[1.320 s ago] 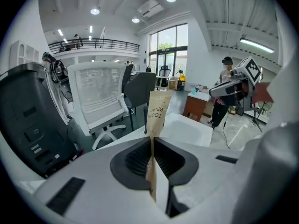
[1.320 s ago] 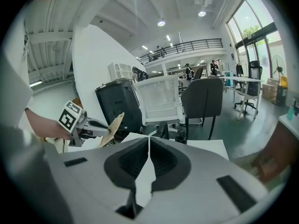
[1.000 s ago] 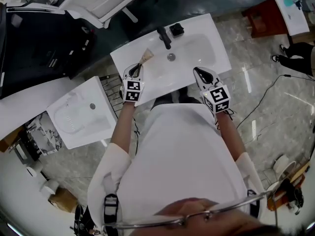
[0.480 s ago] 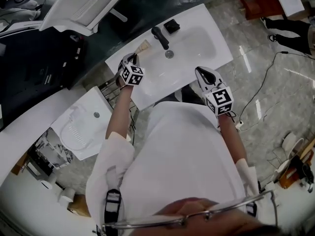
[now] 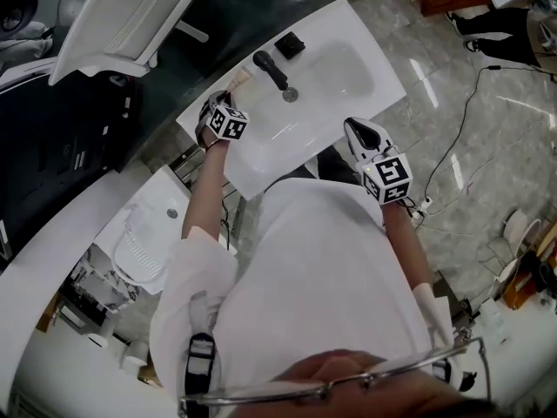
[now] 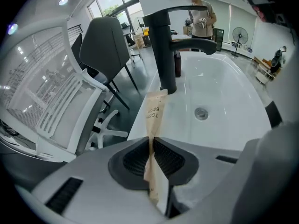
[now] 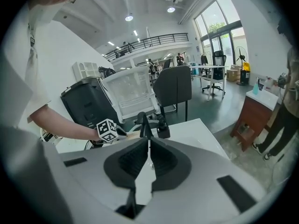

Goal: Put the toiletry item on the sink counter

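The toiletry item is a thin brown paper toothbrush packet (image 6: 154,118). My left gripper (image 6: 151,149) is shut on its lower half, and the packet's free end points at the base of the black faucet (image 6: 167,45). In the head view the left gripper (image 5: 217,105) is low over the back left corner of the white sink counter (image 5: 252,159), with the packet (image 5: 239,77) just left of the faucet (image 5: 271,70). My right gripper (image 5: 355,129) hovers at the counter's front edge, shut and empty. Its own view shows the right gripper (image 7: 149,146) with pads together.
A small black box (image 5: 290,45) sits behind the faucet. The drain (image 6: 201,113) lies in the basin. A white chair (image 5: 122,16) stands past the counter, a second white basin (image 5: 144,233) to the left, and a cable (image 5: 461,155) on the floor to the right.
My left gripper carried the packet down and toward the counter's back left corner, beside the faucet, rolling as it went. The right gripper stayed near the front edge.
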`<action>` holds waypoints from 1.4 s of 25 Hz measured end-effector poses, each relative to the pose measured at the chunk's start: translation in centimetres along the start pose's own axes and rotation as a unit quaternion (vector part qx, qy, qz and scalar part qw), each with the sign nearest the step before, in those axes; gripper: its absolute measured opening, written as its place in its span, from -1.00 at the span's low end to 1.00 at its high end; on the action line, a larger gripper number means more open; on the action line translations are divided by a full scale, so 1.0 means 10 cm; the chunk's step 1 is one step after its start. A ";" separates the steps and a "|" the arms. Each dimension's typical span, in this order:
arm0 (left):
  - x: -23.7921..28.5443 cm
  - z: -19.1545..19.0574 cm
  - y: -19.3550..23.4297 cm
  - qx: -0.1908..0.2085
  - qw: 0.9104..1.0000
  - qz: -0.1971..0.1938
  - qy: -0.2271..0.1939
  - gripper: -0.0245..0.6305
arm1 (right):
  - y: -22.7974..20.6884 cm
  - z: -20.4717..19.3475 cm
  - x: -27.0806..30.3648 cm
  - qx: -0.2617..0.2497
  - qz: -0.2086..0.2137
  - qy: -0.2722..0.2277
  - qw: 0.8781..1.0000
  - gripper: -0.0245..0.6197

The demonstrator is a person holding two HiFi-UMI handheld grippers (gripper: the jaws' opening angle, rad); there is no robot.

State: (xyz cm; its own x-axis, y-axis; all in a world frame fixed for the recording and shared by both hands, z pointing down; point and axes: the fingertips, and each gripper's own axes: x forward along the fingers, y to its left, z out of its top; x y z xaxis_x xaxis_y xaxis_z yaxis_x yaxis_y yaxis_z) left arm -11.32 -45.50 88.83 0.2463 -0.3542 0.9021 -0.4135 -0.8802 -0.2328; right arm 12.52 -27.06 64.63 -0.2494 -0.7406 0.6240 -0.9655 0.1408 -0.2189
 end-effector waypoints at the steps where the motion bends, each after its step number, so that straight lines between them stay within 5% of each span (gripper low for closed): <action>1: 0.02 0.01 0.00 0.002 1.000 -0.001 0.000 -0.84 | -0.01 0.00 0.00 0.002 -0.001 0.001 1.000 -0.87; 6: 0.08 0.01 -0.03 0.014 1.000 -0.002 0.001 -0.83 | -0.02 -0.03 0.00 0.004 -0.003 0.006 1.000 -0.87; 13: 0.06 -0.04 -0.08 -0.010 1.000 -0.010 0.008 -0.38 | -0.05 -0.04 -0.02 0.000 0.005 0.005 1.000 -0.87; 22: -0.27 0.01 -0.10 -0.041 0.999 0.006 -0.011 -0.36 | -0.02 0.05 -0.05 -0.018 0.029 -0.009 0.999 -0.87; 27: -0.54 0.15 -0.13 -0.089 0.995 0.015 -0.043 -0.36 | -0.03 0.14 -0.10 -0.032 0.044 -0.019 0.998 -0.87; 35: -1.08 0.44 -0.25 -0.191 0.975 0.022 -0.110 -0.36 | -0.05 0.27 -0.18 -0.049 0.075 -0.033 0.995 -0.87</action>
State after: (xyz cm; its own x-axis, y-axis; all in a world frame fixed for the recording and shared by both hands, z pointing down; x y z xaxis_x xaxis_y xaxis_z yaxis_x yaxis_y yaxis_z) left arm -9.07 -40.91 78.09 0.3863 -0.4850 0.7846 -0.7143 -0.6954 -0.0782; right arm 13.59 -27.57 61.64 -0.3888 -0.7472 0.5390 -0.9213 0.3139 -0.2295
